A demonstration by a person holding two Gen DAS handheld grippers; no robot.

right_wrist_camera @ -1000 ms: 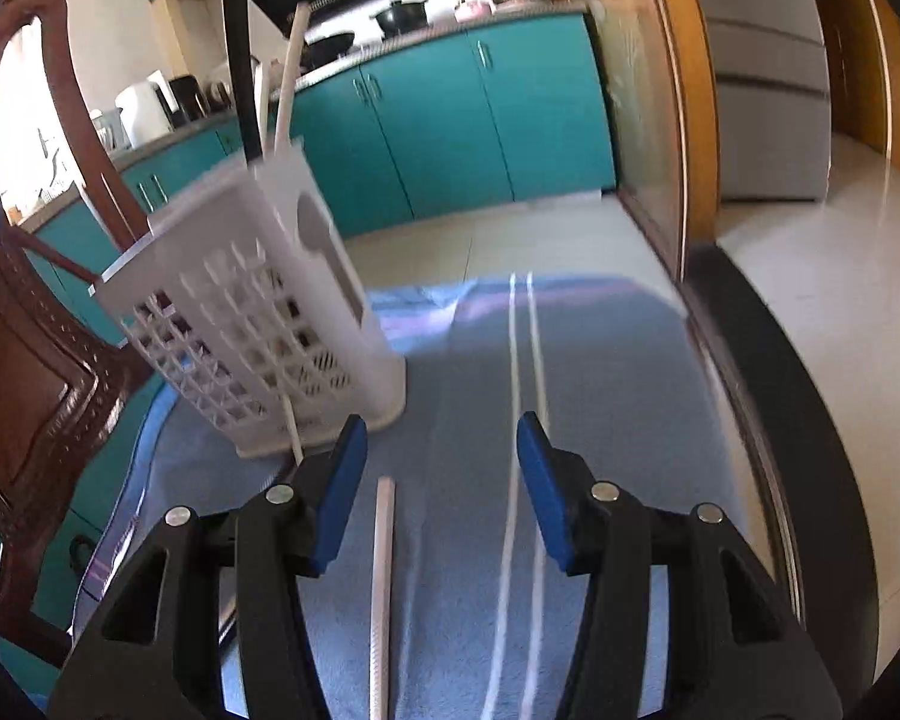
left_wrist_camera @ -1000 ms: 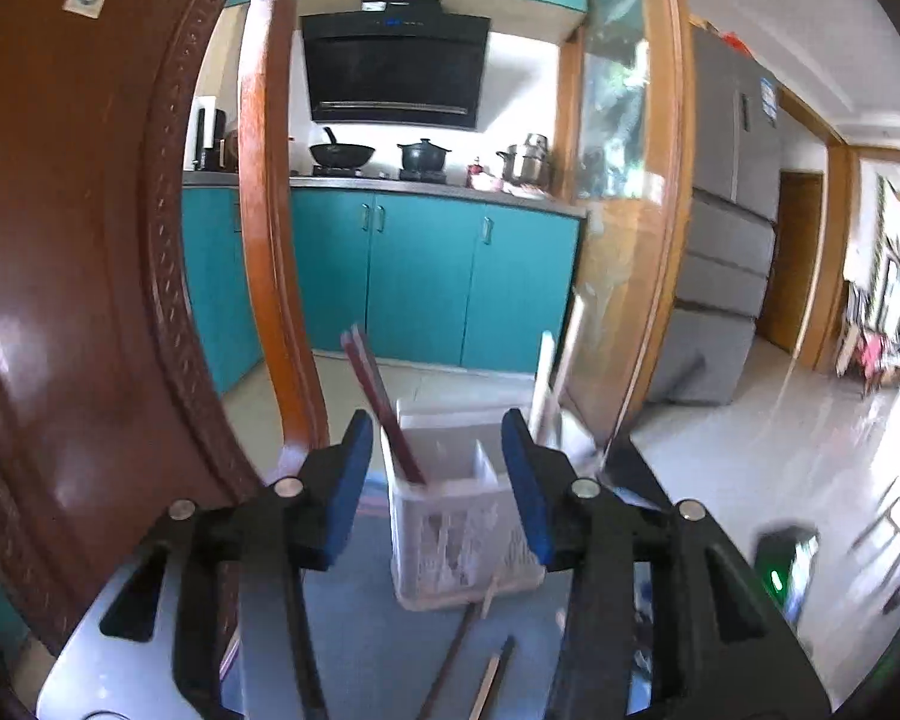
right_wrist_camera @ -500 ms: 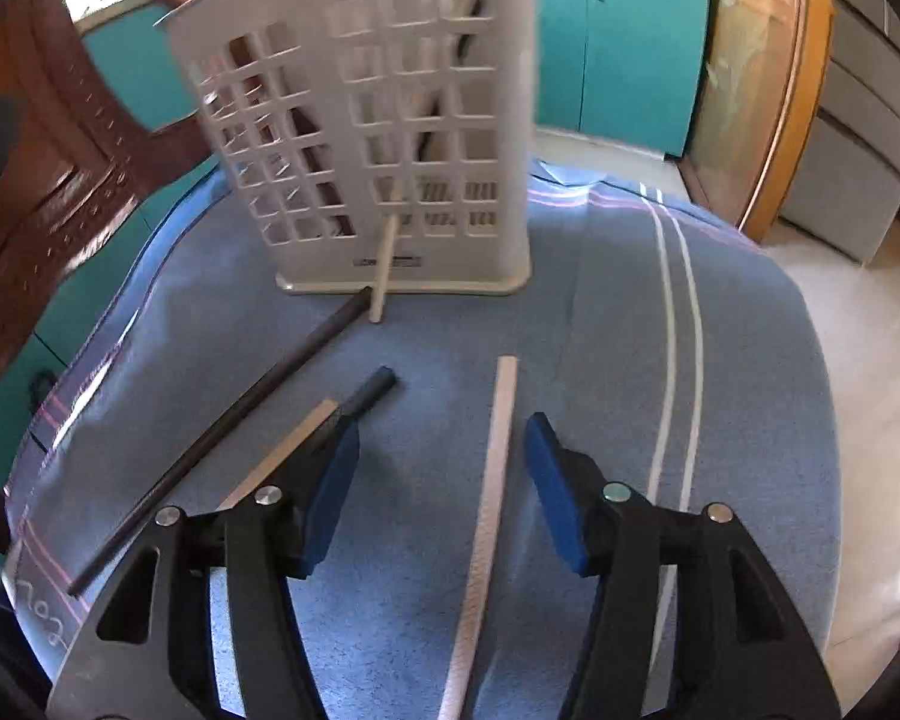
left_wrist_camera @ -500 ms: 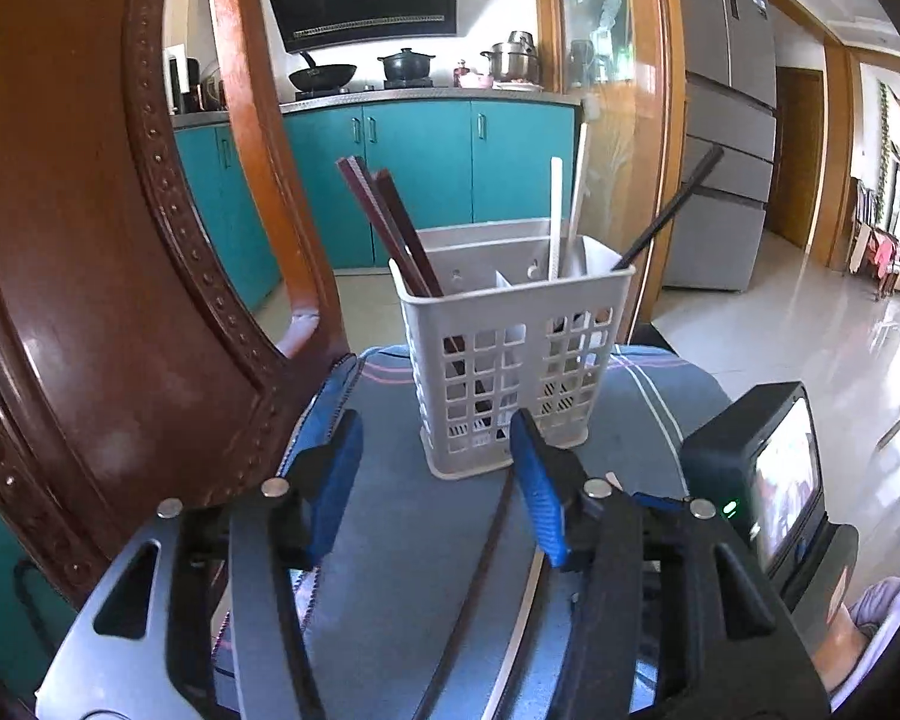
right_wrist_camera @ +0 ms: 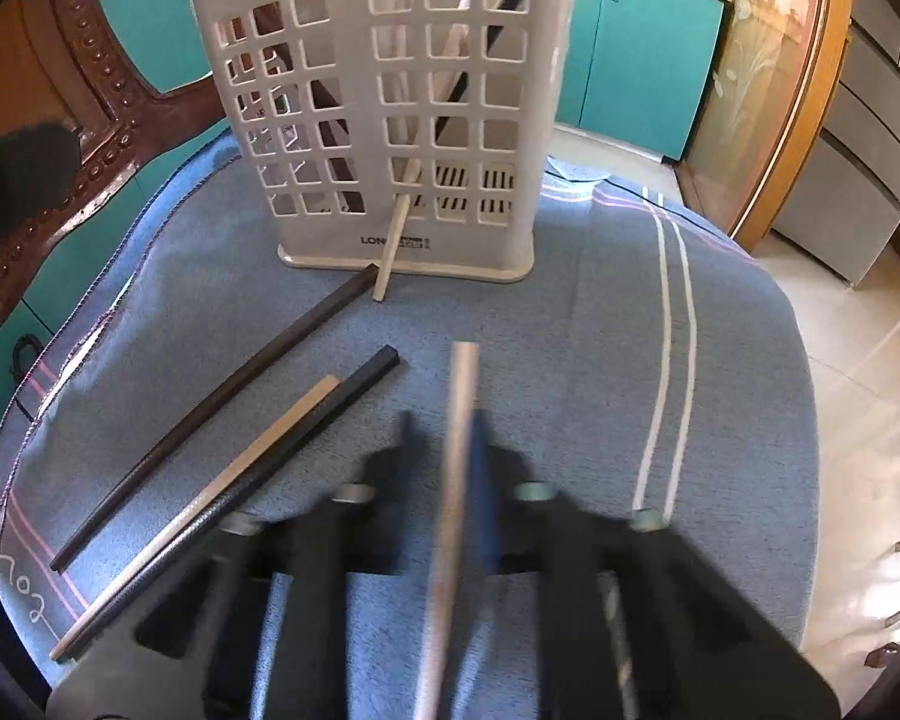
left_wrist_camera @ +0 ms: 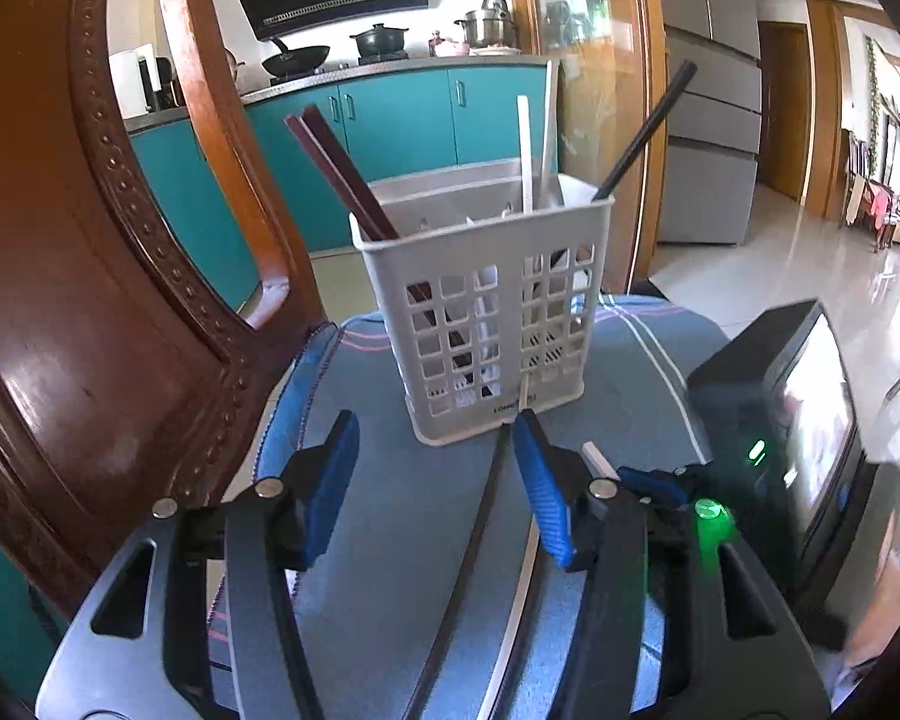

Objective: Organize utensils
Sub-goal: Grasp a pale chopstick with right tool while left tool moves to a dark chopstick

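A white slotted utensil basket (left_wrist_camera: 486, 312) (right_wrist_camera: 384, 120) stands on a blue cloth (right_wrist_camera: 570, 330). It holds dark red, white and black chopsticks. My left gripper (left_wrist_camera: 429, 468) is open and empty just in front of the basket. My right gripper (right_wrist_camera: 450, 450) is blurred and shut on a pale chopstick (right_wrist_camera: 459, 420), which points toward the basket. Two black chopsticks (right_wrist_camera: 222, 402) (right_wrist_camera: 330, 414) and another pale chopstick (right_wrist_camera: 252, 456) lie on the cloth to its left. A thin pale chopstick (right_wrist_camera: 390, 246) pokes out through the basket's front wall.
A carved wooden chair back (left_wrist_camera: 90, 276) rises close on the left. The right gripper's body with its screen (left_wrist_camera: 798, 432) sits right of my left gripper. The cloth's edge (right_wrist_camera: 798, 360) drops off to the tiled floor on the right.
My right gripper has closed on the pale chopstick that lay between its fingers. My left gripper has moved slightly closer to the basket.
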